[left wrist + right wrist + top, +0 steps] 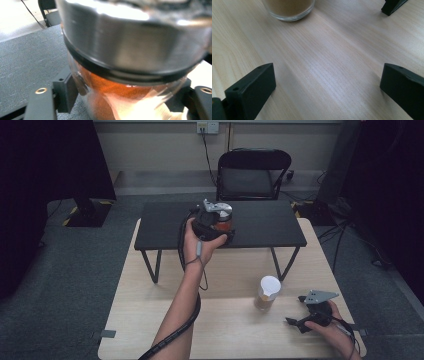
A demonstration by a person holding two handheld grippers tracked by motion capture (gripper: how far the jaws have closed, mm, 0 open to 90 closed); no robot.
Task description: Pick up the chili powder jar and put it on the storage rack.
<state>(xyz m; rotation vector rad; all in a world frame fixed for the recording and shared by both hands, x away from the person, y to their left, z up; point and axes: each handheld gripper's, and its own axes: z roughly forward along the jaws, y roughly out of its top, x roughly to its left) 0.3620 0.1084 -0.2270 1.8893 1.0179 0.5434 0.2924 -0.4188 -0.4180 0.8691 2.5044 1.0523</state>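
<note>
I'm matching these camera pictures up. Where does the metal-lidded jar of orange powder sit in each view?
High view: the jar is upper centre, over the black table.
Left gripper view: close up, across the middle and right, between the two black jaws.
Right gripper view: faces the light tabletop and the base of another glass.
Shared landmark: the black table, under the jar in the high view and at left in the left gripper view.

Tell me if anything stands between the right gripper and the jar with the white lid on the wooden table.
Nothing visible does. The right gripper sits with jaws wide open, and bare wooden table lies between it and the white-lidded jar.
</note>
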